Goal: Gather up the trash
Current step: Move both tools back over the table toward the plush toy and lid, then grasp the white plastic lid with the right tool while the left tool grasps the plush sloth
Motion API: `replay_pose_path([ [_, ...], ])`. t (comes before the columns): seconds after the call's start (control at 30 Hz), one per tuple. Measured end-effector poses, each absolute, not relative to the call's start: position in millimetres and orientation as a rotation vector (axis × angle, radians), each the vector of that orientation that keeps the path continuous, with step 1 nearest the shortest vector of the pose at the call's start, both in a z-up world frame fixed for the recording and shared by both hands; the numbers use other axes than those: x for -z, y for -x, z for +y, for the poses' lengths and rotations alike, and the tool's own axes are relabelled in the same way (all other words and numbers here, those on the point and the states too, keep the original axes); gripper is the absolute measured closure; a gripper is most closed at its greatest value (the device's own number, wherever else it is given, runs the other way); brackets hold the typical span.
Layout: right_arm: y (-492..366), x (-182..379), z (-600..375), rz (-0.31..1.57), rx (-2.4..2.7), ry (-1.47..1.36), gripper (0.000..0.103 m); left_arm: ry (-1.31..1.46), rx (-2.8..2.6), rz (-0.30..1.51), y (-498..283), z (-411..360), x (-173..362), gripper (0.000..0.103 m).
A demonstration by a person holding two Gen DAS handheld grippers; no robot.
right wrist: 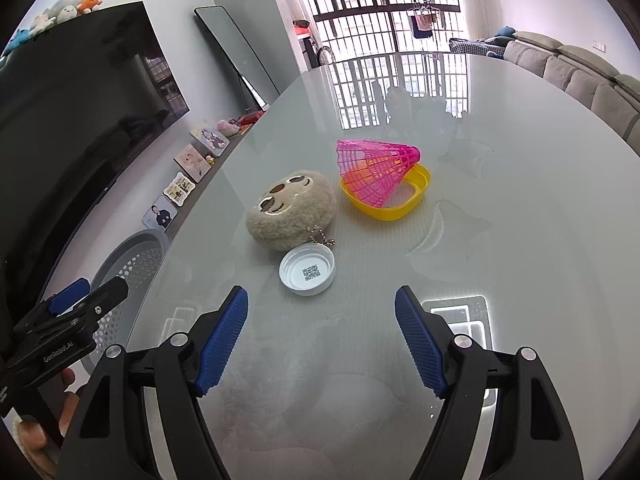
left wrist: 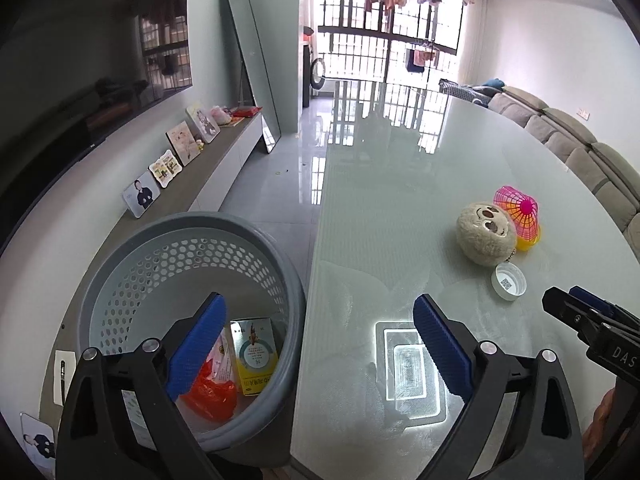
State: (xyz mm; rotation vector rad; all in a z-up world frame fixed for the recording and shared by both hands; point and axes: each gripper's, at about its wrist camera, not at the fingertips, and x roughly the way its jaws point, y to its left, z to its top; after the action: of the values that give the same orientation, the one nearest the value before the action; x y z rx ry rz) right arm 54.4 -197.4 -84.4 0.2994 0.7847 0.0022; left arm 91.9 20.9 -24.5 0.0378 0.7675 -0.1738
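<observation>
We judge the white bottle cap (right wrist: 307,271) to be the next piece of trash: it lies open side up on the glass table (right wrist: 520,208), just in front of the plush toy (right wrist: 291,212), near the right gripper (right wrist: 321,344). It looks light, stiff and likely to skid on glass, so we would pinch across its rim. We count one cap, one plush toy, one pink cone (right wrist: 376,168) resting in one yellow dish (right wrist: 400,204). The right gripper's jaws stand spread and empty. The left gripper (left wrist: 318,356) is spread wide over the grey bin (left wrist: 120,280) at the table's left edge; it holds a yellow box (left wrist: 256,356) and red wrapper (left wrist: 212,396).
</observation>
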Motion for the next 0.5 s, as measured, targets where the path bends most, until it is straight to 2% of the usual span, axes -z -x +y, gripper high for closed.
replay_pose_path([
  [0.5,-95.5,97.8,-184.5,0.874,-0.006,-0.197,0.030,-0.046,0.169,0.778,-102.4,22.9,22.4,0.008],
])
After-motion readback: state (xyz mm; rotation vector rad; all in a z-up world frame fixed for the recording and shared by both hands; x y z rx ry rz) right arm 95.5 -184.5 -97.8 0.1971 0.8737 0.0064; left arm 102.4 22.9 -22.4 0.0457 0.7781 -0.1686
